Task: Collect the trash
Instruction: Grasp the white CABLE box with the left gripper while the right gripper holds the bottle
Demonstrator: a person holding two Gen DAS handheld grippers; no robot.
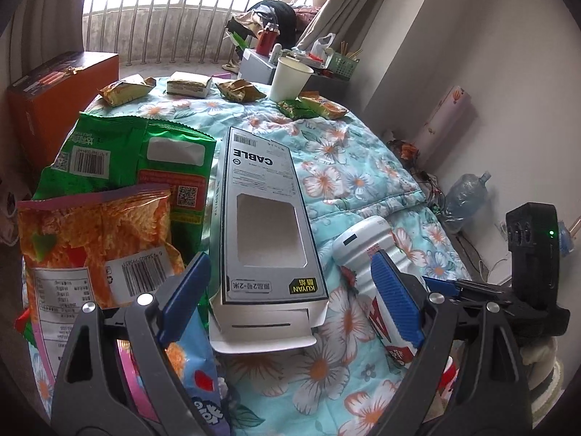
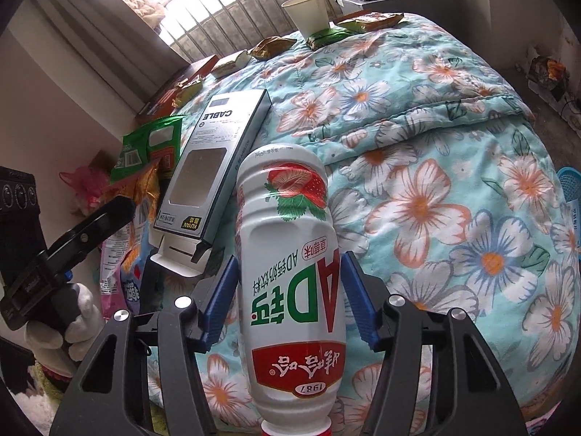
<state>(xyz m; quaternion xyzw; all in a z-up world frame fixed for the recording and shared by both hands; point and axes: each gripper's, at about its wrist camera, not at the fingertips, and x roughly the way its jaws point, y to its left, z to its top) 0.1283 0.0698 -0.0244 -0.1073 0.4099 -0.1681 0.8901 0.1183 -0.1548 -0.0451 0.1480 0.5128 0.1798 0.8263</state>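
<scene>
Floral bedding (image 2: 454, 116) fills both views, a soft, rumpled surface strewn with wrappers, with a window grille at the far end and a bare wall to the right. A white strawberry-drink bottle (image 2: 290, 265) lies near the bed's near edge, its red cap pointing toward the camera, between the blue pads of the right gripper (image 2: 288, 290); the pads are seen at its flanks, but firm contact cannot be confirmed, so it is judged not yet clamped. A slip is the main risk: the bottle is smooth and rounded, and could be squeezed forward out of the jaws or pressed down into the yielding quilt. The cable box (image 1: 268, 229) lies just left of the bottle and could be nudged. The left gripper (image 1: 290, 298) hangs with its jaws apart above that box, nothing held; snack bags (image 1: 105, 218) crowd its left side. Open room is found only to the right, over bare quilt, while the two grippers are close together and could be knocked.
</scene>
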